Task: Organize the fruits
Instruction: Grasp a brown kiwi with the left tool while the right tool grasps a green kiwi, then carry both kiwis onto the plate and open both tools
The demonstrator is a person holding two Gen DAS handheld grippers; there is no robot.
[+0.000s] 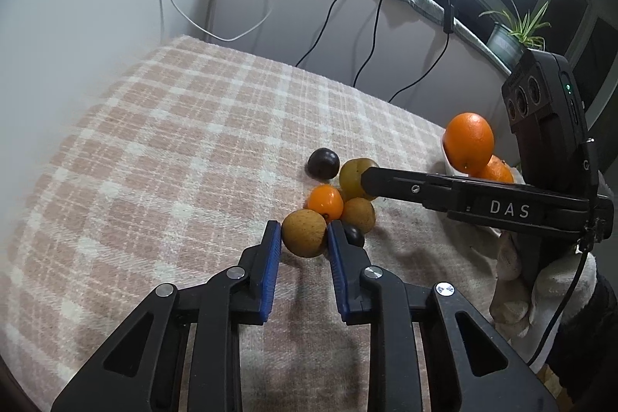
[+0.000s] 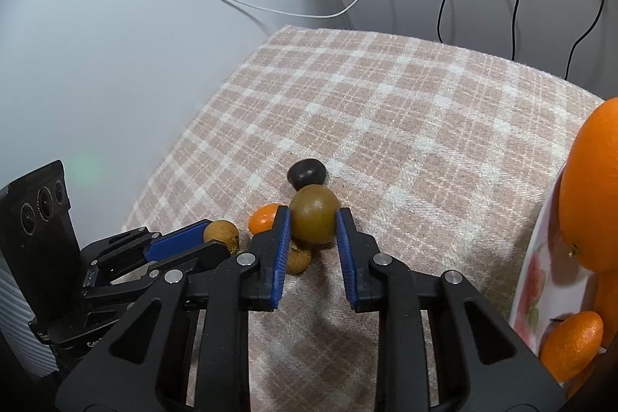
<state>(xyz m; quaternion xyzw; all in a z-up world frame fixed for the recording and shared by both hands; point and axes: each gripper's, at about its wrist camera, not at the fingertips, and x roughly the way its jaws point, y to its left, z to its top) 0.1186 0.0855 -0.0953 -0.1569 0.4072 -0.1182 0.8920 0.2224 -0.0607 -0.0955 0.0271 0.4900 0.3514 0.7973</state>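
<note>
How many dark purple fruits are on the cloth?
2: far dark fruit at the pile's back edge; near dark fruit beside the left claw, partly hidden. Others may be covered.

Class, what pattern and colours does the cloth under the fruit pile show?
The cloth is a pink-beige and white check, clearest in the right wrist view.
</note>
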